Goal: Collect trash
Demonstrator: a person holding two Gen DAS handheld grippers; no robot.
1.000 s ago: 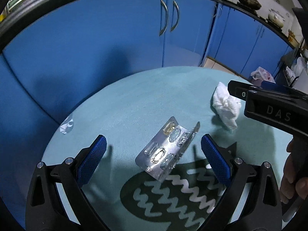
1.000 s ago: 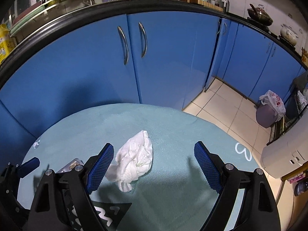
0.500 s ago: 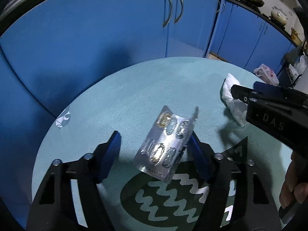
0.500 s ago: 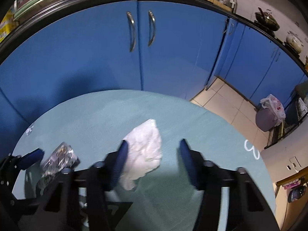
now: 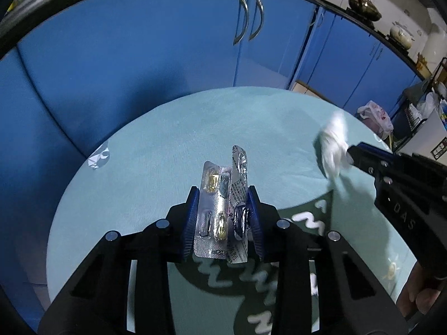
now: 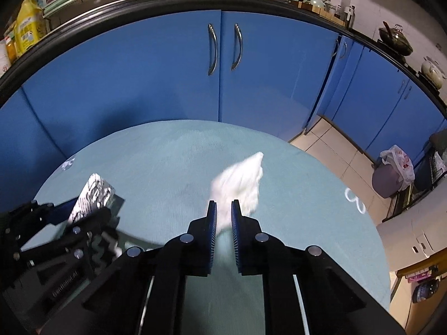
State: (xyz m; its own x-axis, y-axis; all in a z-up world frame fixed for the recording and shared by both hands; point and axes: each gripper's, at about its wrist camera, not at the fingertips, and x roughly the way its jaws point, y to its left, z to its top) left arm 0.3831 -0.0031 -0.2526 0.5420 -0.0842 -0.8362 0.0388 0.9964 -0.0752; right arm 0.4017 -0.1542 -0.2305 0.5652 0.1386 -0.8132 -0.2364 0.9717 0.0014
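Note:
A silver blister pack (image 5: pixel 220 212) with a few capsules stands folded lengthwise between the blue pads (image 5: pixel 192 217) of my left gripper (image 5: pixel 223 189). Its jaws are closing and the pads press on both sides of the pack. A crumpled white tissue (image 6: pixel 240 181) is pinched at its lower end by my right gripper (image 6: pixel 223 206), which is shut on it. Both are over a round table with a teal cloth (image 6: pixel 167 162). In the left wrist view the tissue (image 5: pixel 333 145) looks blurred at the tip of the right gripper (image 5: pixel 354 153). In the right wrist view the blister pack (image 6: pixel 96 195) sits in the left gripper (image 6: pixel 72 212).
A small white scrap (image 5: pixel 97 156) lies near the table's left edge. Blue cabinet doors (image 6: pixel 223 69) curve behind the table. On the tiled floor to the right stands a bin lined with a plastic bag (image 6: pixel 391 173). A person's hand (image 5: pixel 419 293) holds the right gripper.
Both pairs of jaws came in from wide open. The left pads folded the blister pack and gripped it. The right pads closed on the tissue, which shifted to the right.

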